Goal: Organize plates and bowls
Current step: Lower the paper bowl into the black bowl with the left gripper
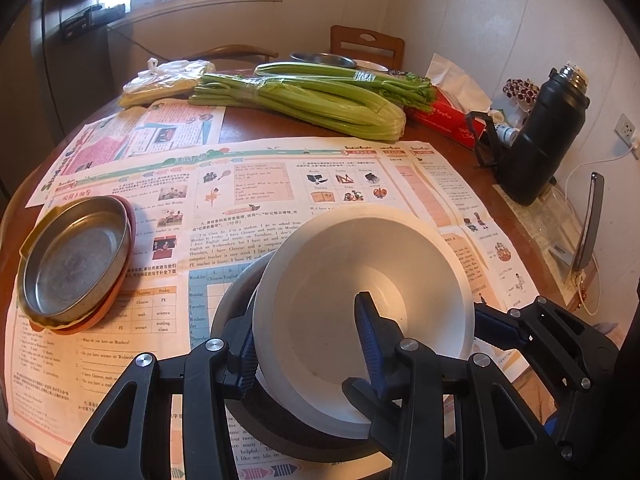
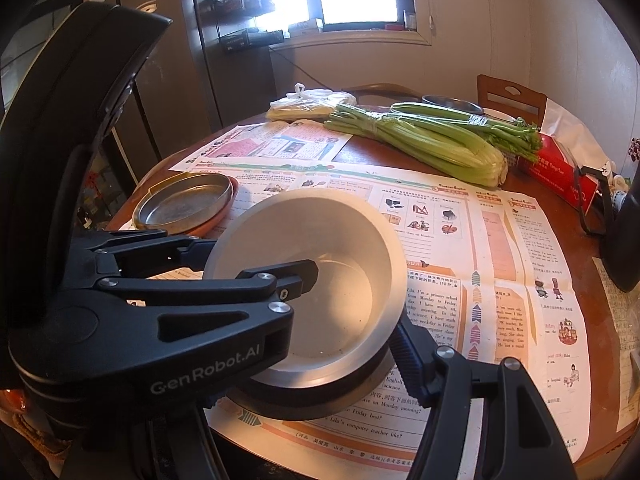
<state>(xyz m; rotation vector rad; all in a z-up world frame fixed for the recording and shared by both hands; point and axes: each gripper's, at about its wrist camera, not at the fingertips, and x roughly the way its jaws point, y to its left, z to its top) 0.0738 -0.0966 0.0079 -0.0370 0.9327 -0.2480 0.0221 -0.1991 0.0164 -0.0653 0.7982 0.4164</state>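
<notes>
My left gripper (image 1: 308,344) is shut on the near-left rim of a white bowl (image 1: 400,264), one finger inside and one outside. The bowl tilts and rests in a dark bowl (image 1: 232,300) on the newspaper. In the right wrist view the left gripper (image 2: 256,264) shows gripping the white bowl (image 2: 344,240), which sits in the dark bowl (image 2: 320,400). My right gripper's blue-padded right finger (image 2: 408,360) lies against the bowls' right side; its left finger is hidden. A metal plate (image 1: 72,256) is stacked on an orange plate (image 1: 116,300) at the left.
Celery bundles (image 1: 304,96) and a plastic bag (image 1: 168,80) lie at the back of the round wooden table (image 1: 256,124). A steel bowl (image 1: 322,59), a red tissue box (image 1: 444,116), a black thermos (image 1: 540,136) and a phone (image 1: 588,220) stand to the right.
</notes>
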